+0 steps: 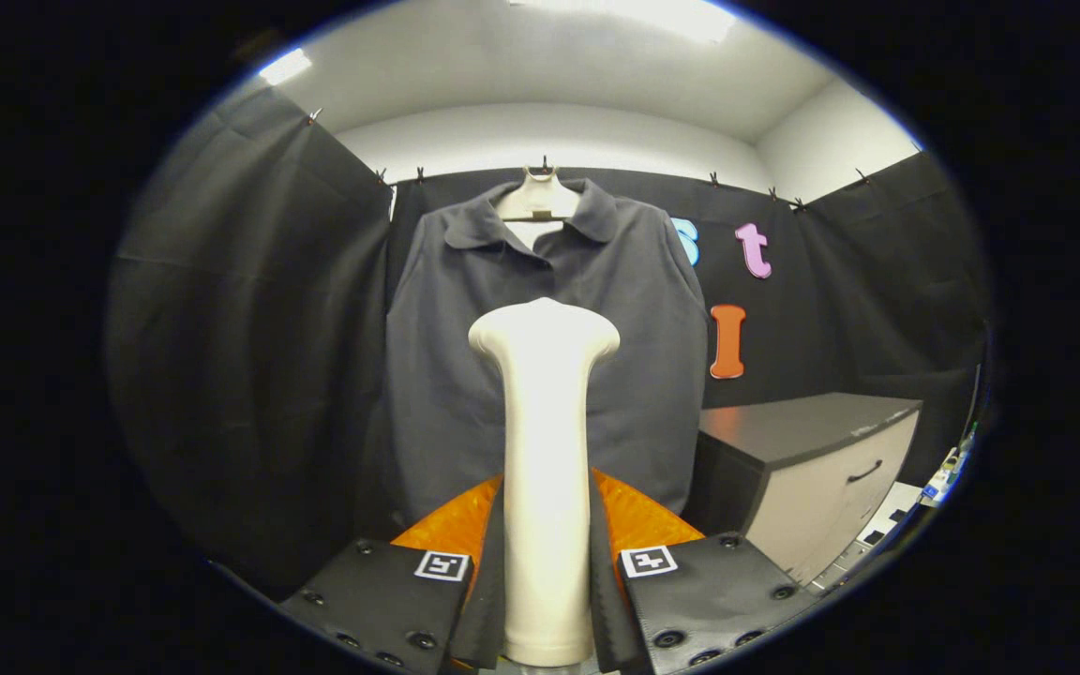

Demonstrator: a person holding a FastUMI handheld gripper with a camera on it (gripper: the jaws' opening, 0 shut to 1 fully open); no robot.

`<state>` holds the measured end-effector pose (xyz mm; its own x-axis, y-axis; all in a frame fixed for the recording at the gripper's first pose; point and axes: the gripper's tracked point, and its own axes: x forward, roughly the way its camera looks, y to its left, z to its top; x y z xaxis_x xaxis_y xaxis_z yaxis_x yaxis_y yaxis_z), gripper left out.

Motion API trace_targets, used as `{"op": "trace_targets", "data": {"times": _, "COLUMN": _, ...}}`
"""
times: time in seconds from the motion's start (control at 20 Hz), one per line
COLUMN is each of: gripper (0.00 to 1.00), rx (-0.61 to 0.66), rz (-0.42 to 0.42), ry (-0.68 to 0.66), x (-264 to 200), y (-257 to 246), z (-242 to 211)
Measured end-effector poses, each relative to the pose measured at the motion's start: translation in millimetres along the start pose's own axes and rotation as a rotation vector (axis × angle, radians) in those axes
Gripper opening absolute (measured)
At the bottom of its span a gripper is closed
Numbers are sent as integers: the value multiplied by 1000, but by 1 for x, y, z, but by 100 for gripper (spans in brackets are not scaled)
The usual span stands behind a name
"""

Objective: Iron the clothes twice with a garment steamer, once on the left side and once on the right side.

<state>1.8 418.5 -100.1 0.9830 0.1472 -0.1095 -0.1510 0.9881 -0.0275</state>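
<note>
A dark grey polo shirt (465, 375) hangs on a pale hanger (538, 199) against the booth's back wall, straight ahead of me. My gripper (547, 581) is shut on the cream handle of the garment steamer (545, 450), which stands upright between the fingers. The steamer's wide head reaches up in front of the shirt's chest, near its middle. I cannot tell whether the head touches the cloth. The lower middle of the shirt is hidden behind the steamer.
A low cabinet (812, 469) with a dark top and a pale drawer front stands to the right of the shirt. Black cloth walls close in on the left and right. Small items lie on a surface beyond the cabinet's right side.
</note>
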Motion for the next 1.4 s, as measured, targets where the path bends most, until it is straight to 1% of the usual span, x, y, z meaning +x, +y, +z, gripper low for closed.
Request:
{"op": "trace_targets", "data": {"times": 0.15, "gripper": 45, "rx": -19, "rz": -2, "ry": 7, "x": 29, "y": 14, "z": 17}}
{"op": "trace_targets", "data": {"times": 0.3, "gripper": 45, "rx": 36, "rz": 46, "ry": 9, "x": 58, "y": 36, "z": 29}}
{"op": "trace_targets", "data": {"times": 0.45, "gripper": 45, "rx": 24, "rz": 49, "ry": 2, "x": 83, "y": 44, "z": 37}}
{"op": "trace_targets", "data": {"times": 0.7, "gripper": 45, "rx": 33, "rz": 52, "ry": -3, "x": 110, "y": 53, "z": 49}}
{"op": "trace_targets", "data": {"times": 0.9, "gripper": 45, "rx": 9, "rz": 73, "ry": 6, "x": 108, "y": 58, "z": 43}}
{"op": "trace_targets", "data": {"times": 1.25, "gripper": 45, "rx": -38, "rz": 56, "ry": 44, "x": 108, "y": 59, "z": 13}}
{"op": "trace_targets", "data": {"times": 1.4, "gripper": 45, "rx": -32, "rz": 47, "ry": 69, "x": 103, "y": 57, "z": -3}}
